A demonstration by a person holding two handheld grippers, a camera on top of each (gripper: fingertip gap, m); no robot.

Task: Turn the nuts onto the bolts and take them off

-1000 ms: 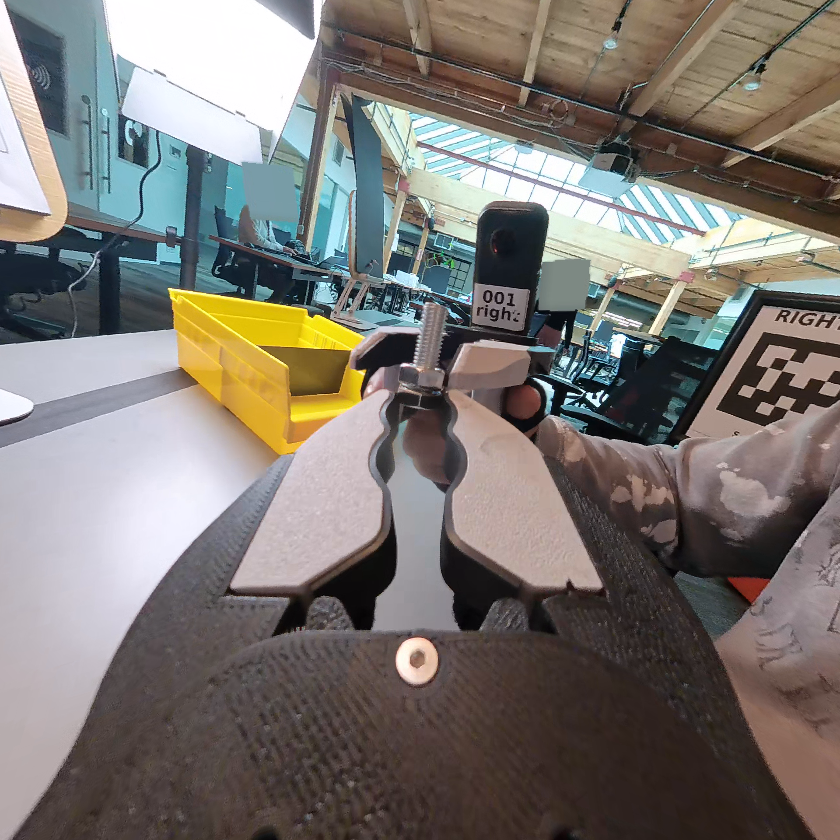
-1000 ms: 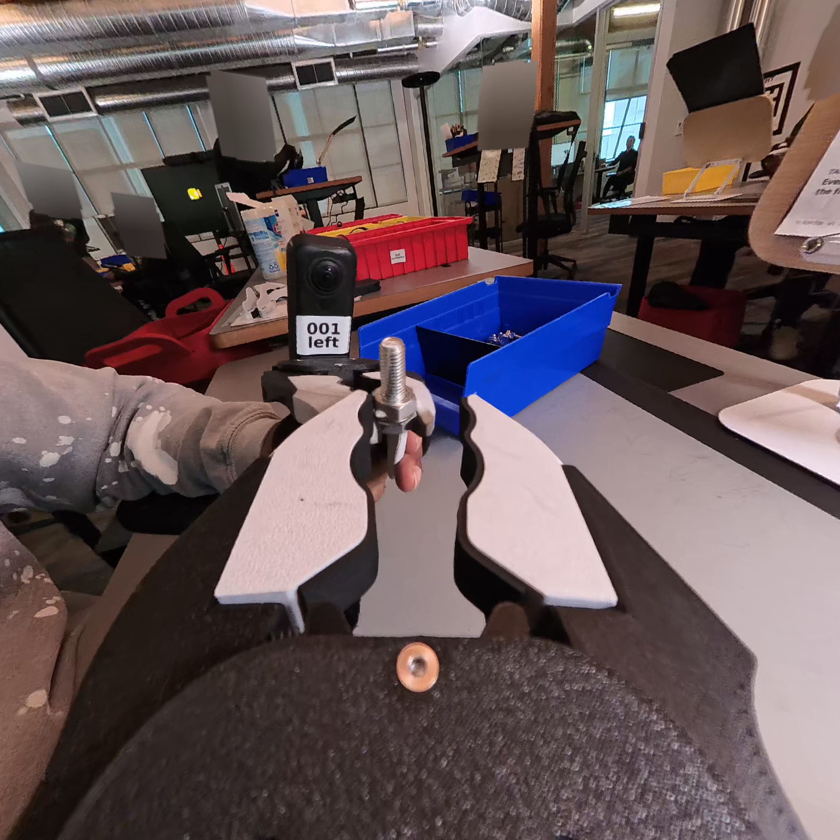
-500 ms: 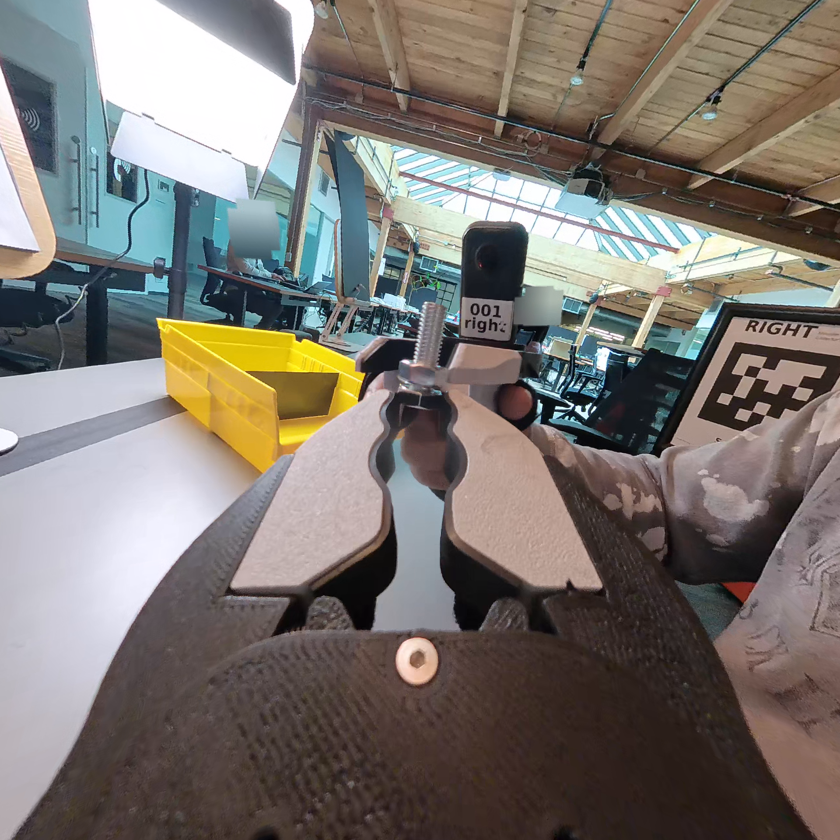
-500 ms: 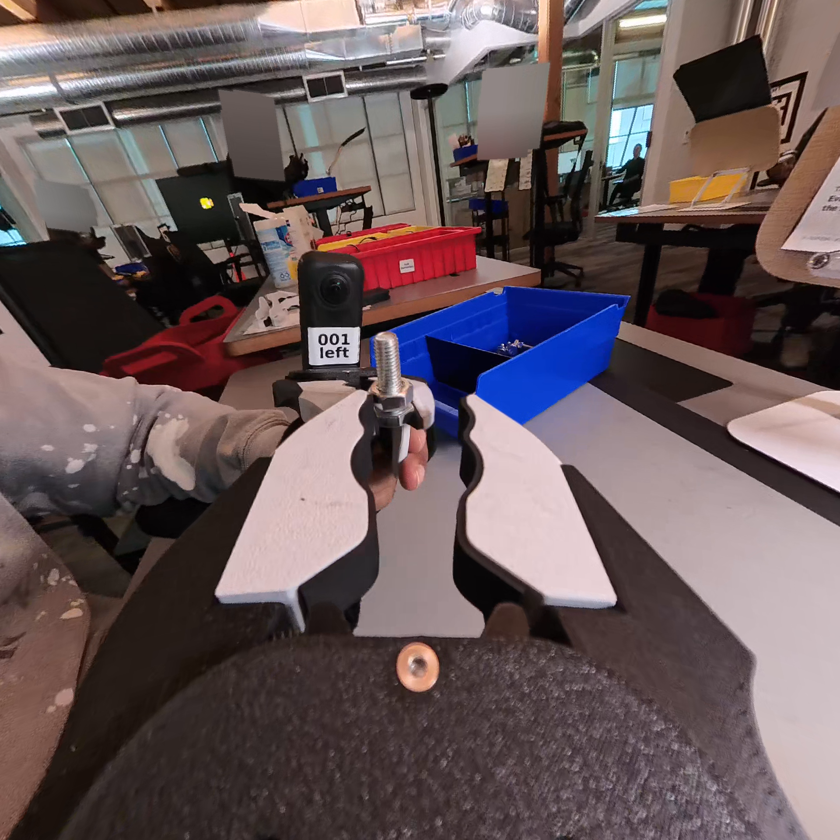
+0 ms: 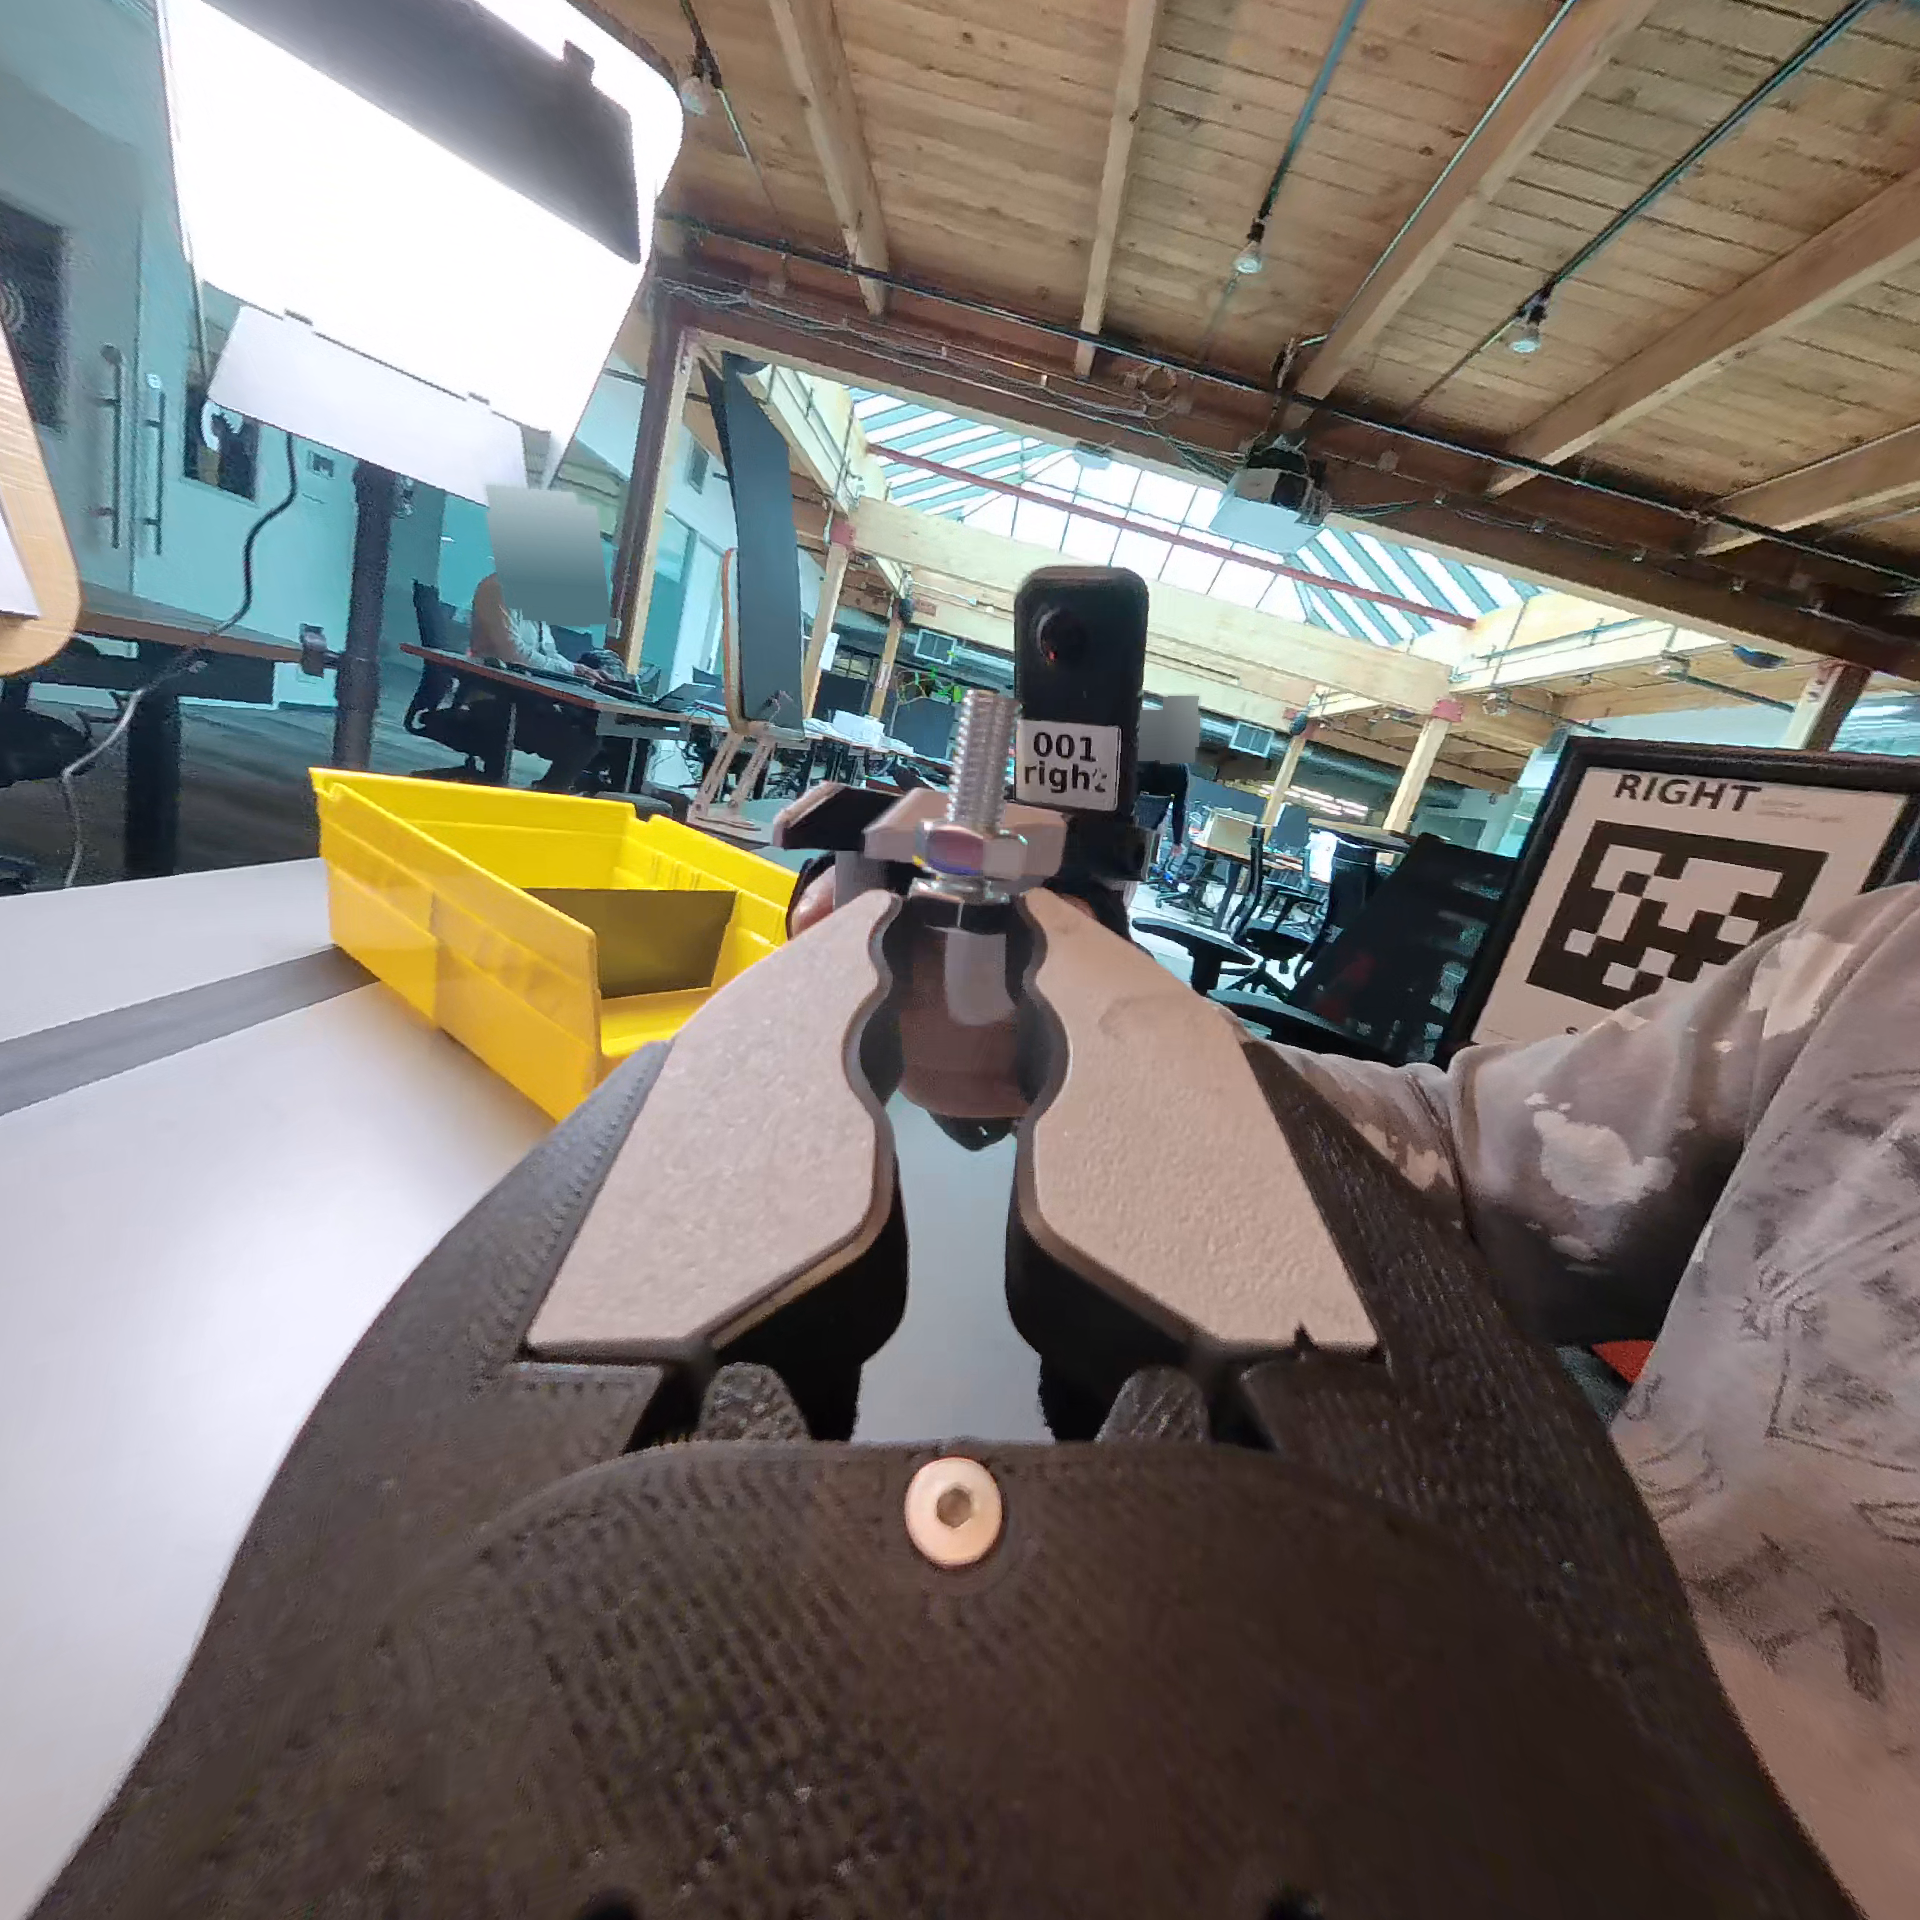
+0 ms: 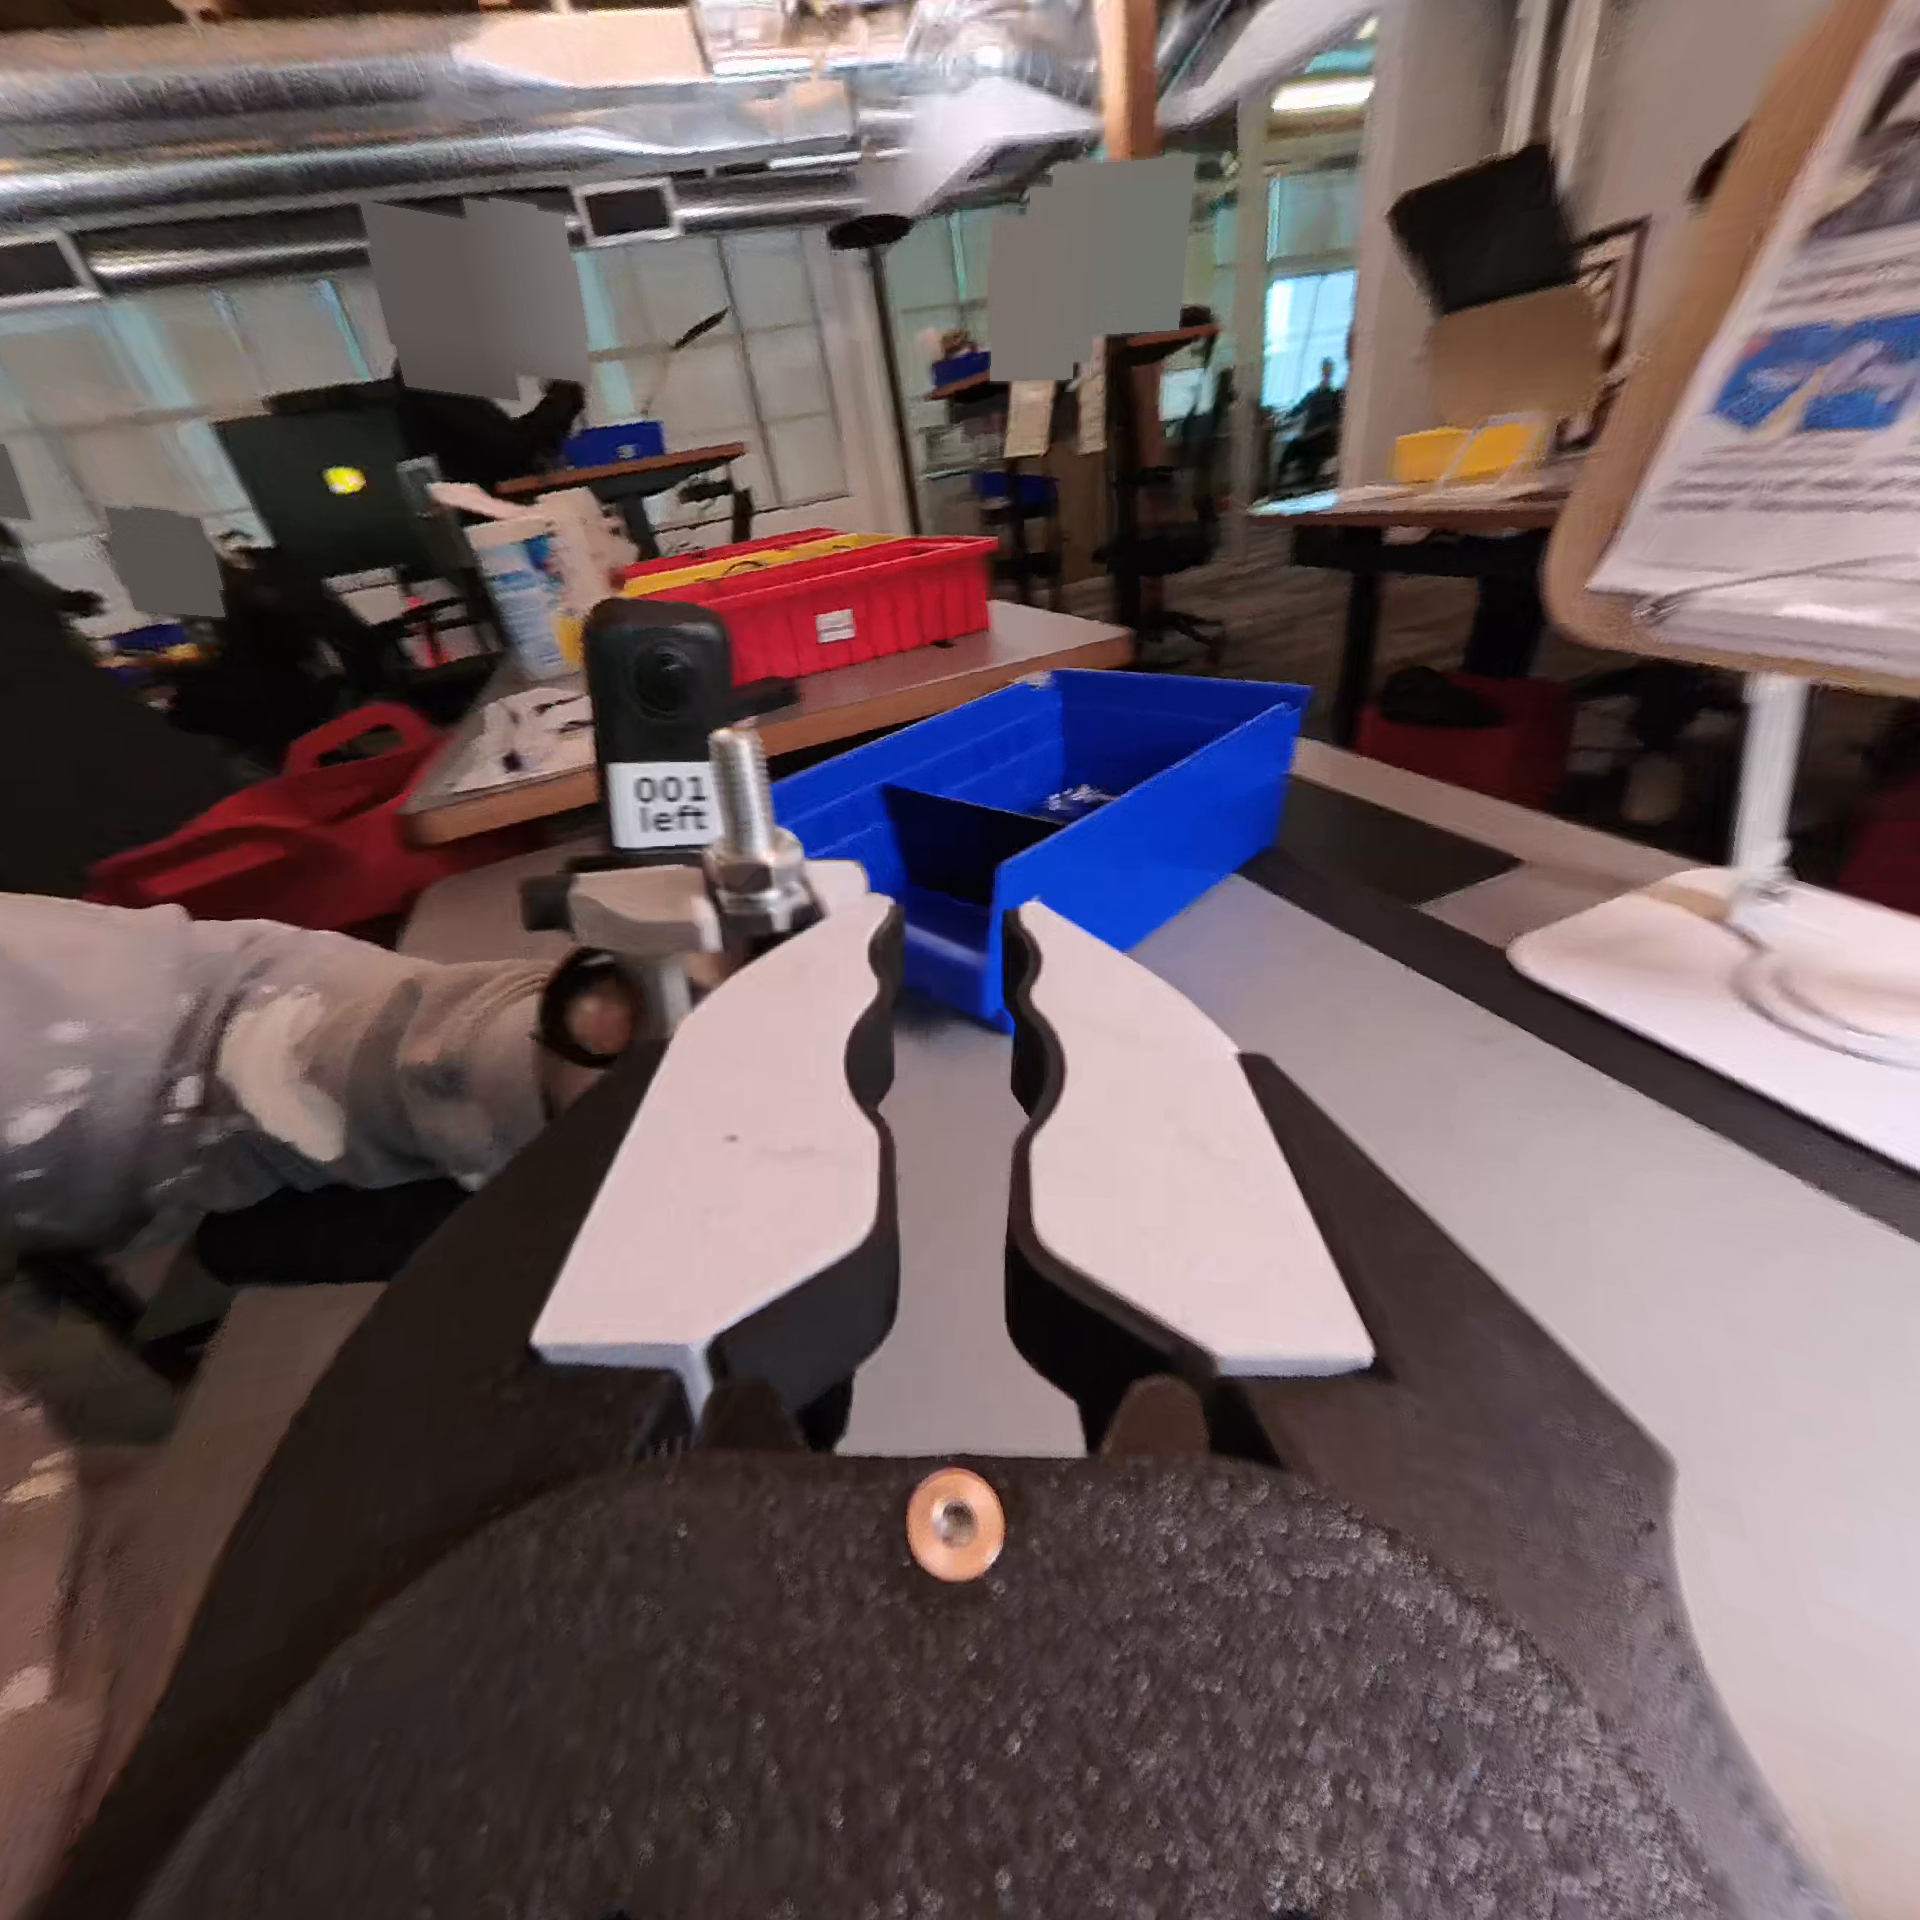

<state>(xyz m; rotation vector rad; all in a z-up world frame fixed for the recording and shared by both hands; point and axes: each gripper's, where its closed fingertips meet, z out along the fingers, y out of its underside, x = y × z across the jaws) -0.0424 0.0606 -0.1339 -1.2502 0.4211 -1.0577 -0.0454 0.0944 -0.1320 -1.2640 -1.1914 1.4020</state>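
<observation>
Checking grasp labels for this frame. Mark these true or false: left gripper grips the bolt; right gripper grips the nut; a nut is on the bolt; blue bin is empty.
1. The left gripper is shut on the bolt, thread pointing up. True.
2. The right gripper grips the nut. False: nothing sits between its fingers; the bolt stands off to one side of them.
3. A nut is threaded on the bolt, low on the shaft. True.
4. The blue bin is empty. False: small metal parts lie in its far compartment.
</observation>
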